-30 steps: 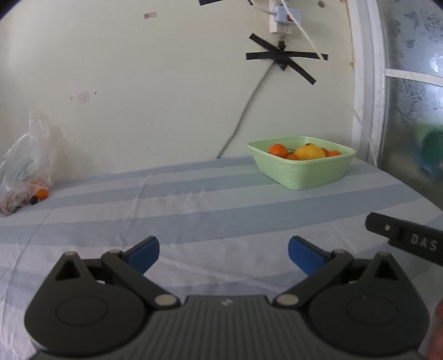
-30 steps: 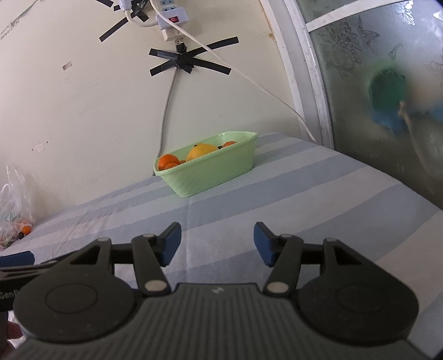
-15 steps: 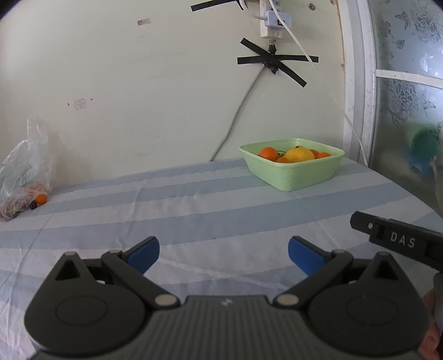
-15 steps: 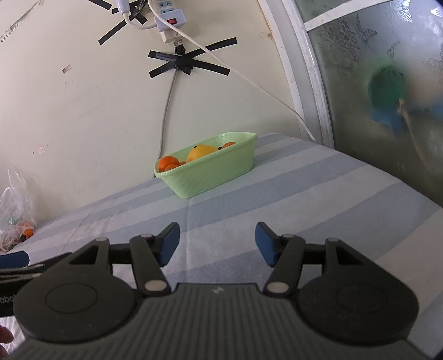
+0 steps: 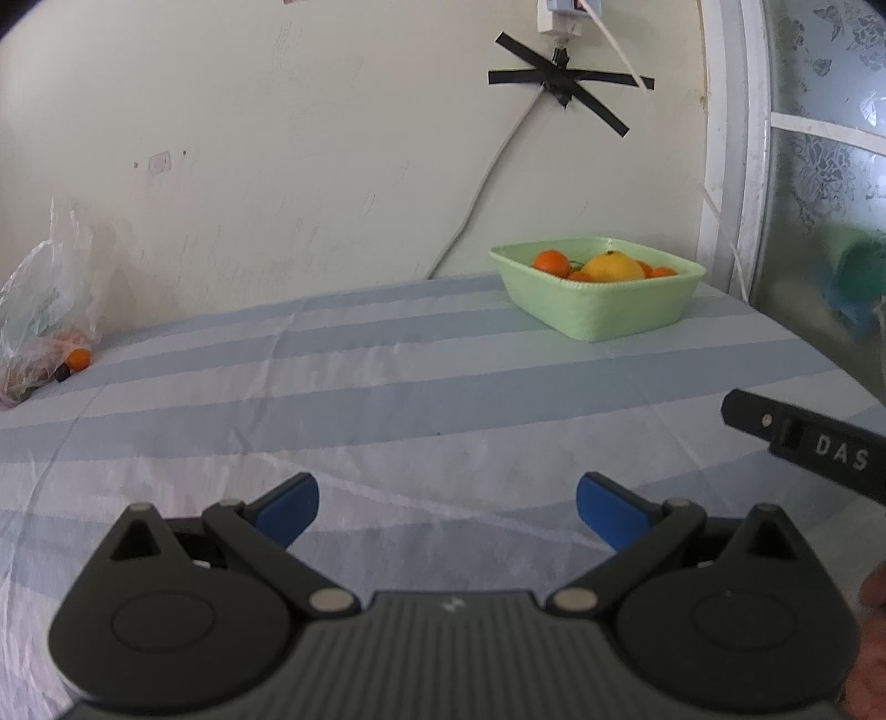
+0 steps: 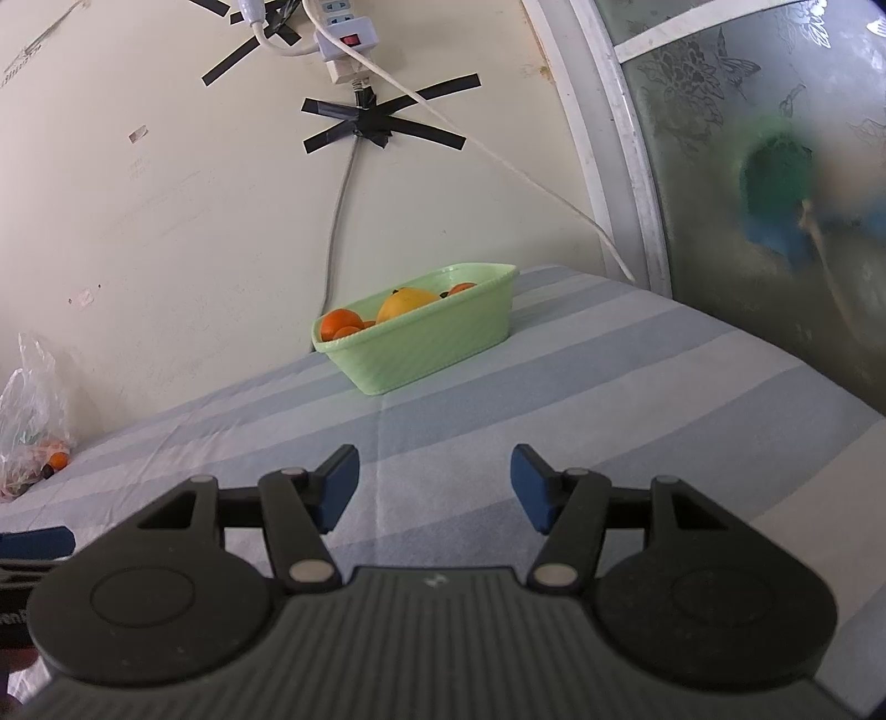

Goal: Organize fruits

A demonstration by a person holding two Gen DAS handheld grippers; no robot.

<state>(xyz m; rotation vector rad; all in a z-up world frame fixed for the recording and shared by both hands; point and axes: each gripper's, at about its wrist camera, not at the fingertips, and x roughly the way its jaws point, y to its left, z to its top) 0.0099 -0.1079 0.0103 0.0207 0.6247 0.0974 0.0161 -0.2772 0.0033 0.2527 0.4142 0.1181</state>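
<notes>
Fruits are sitting in a pale green basket (image 5: 603, 310) at the far side of the table, close to the wall and near the frosted window (image 6: 775, 166): a large yellow fruit (image 5: 612, 267) in the middle, with small oranges (image 5: 550, 261) lying around it and touching it. In the right wrist view the same basket (image 6: 426, 338) is standing ahead and slightly left of centre, the yellow fruit (image 6: 407, 302) rising above its rim. The striped blue-and-white cloth (image 5: 387, 399) is covering the table, and the stretch between the basket and both grippers is lying bare.

Far to the left, against the wall, a clear plastic bag (image 5: 41, 315) is slumping on the cloth, with one small orange (image 5: 78, 359) and a dark little item resting just at its mouth; what else the bag is holding is too blurred to tell.

The left gripper (image 5: 446, 507) is hovering low over the near edge of the table with its blue-padded jaws standing wide apart and nothing between them. The right gripper (image 6: 434, 479) is hovering beside it, jaws likewise spread and empty, having just been opening a little further. Part of the right gripper's black body, lettered DAS, is showing at the right edge of the left wrist view.

On the wall a power strip (image 6: 346, 41) is hanging, its cable held by crossed black tape (image 6: 376, 124)
</notes>
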